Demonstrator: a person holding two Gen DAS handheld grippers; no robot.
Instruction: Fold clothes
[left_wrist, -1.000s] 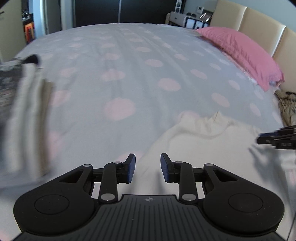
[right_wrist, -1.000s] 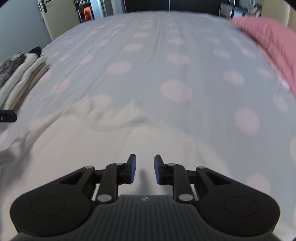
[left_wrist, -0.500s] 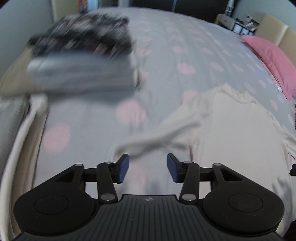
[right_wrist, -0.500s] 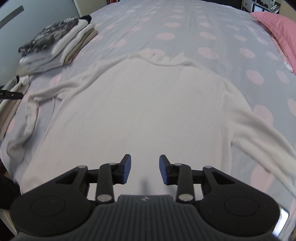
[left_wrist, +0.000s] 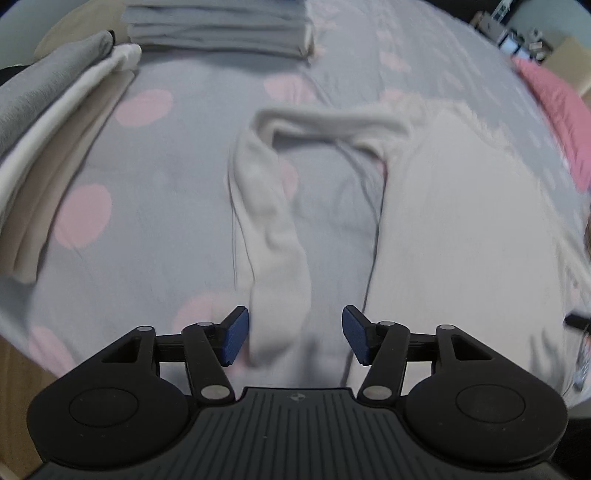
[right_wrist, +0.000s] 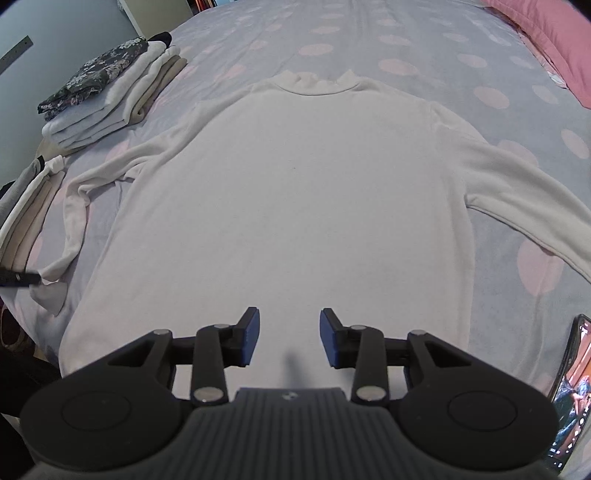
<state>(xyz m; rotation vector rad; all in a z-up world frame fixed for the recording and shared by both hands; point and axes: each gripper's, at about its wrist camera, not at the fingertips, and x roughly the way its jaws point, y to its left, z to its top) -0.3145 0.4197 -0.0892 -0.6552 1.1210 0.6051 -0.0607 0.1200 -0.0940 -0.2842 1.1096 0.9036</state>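
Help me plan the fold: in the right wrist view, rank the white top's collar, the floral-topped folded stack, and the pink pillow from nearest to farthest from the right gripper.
1. Collar, straight ahead of the right gripper.
2. Floral-topped stack, far left.
3. Pink pillow, far right corner.

Black ribbed grippers, blue-padded fingers (left_wrist: 233, 336), silver screws.

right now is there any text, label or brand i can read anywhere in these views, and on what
No text reads legibly in either view.
Phone at the bed's edge: its screen is lit, small text at the bottom too small to read.
Small round emblem on each gripper body: a mark, no letters legible.
White sweater and the folded stack: no label or print visible.
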